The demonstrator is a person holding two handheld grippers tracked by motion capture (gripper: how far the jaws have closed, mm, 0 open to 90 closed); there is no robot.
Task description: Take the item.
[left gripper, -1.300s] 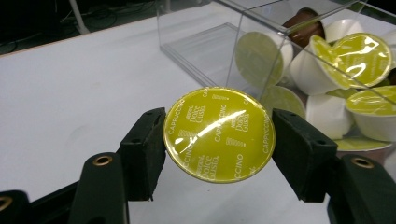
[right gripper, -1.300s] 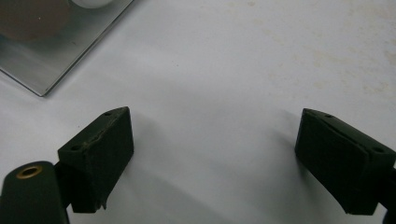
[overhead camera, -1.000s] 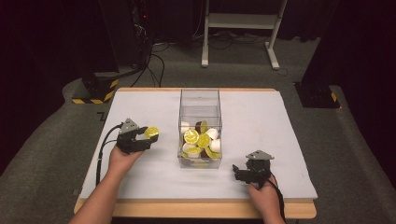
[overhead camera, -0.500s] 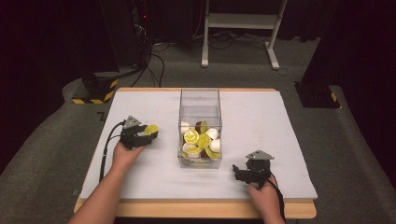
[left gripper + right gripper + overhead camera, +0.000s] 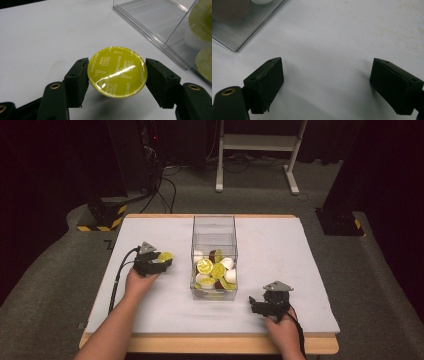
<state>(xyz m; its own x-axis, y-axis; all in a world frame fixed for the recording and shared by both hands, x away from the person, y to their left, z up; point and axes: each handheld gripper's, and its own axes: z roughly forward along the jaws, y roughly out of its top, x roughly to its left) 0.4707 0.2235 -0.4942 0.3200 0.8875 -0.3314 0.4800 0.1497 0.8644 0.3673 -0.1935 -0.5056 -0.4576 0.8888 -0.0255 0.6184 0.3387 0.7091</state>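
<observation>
1. While the left gripper (image 5: 161, 261) clamps a yellow capsule (image 5: 117, 71) by its rim, foil lid facing up, the clear box (image 5: 214, 227) lies just to its right — left hand is nearer.
2. Right gripper (image 5: 256, 304) — jaws wide, empty, resting near the box's front corner on the white table (image 5: 280, 245).

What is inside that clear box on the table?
The clear box holds a heap of coffee capsules at its near end: yellow-green, white and brown ones. Those underneath the heap are covered, so no count is possible.
</observation>
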